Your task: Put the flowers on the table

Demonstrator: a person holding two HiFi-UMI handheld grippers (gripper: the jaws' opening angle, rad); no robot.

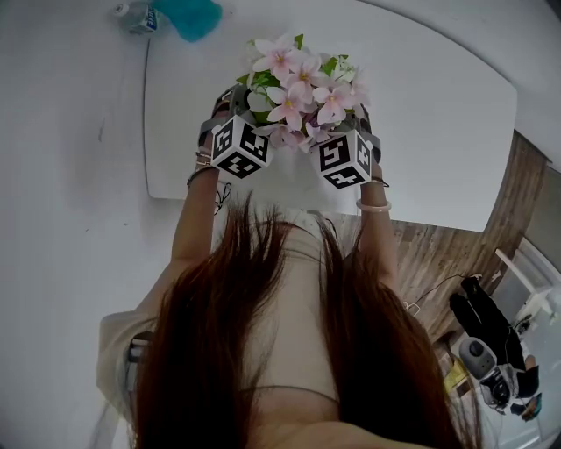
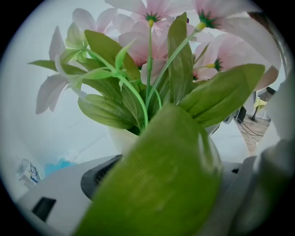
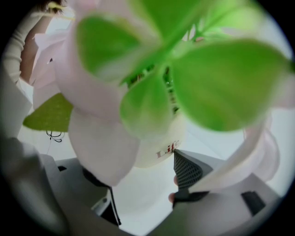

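Observation:
A bunch of pink flowers (image 1: 298,86) with green leaves stands in a white pot (image 3: 161,148) with red lettering, over the near part of the white table (image 1: 438,123). My left gripper (image 1: 230,112) and right gripper (image 1: 361,123) flank the pot from the near side. In the right gripper view the dark right pad (image 3: 186,169) lies against the pot's side, and a petal hides the other jaw. In the left gripper view the pot (image 2: 120,138) sits between the jaws, and a large leaf (image 2: 161,179) covers most of them. Whether the pot rests on the table is hidden.
A teal cloth (image 1: 188,16) and a plastic bottle (image 1: 134,15) lie at the table's far left. The table's near edge (image 1: 184,198) runs just under the grippers. Wooden floor (image 1: 438,254) with black equipment (image 1: 491,346) is to the right. A black cable (image 3: 53,135) lies on white.

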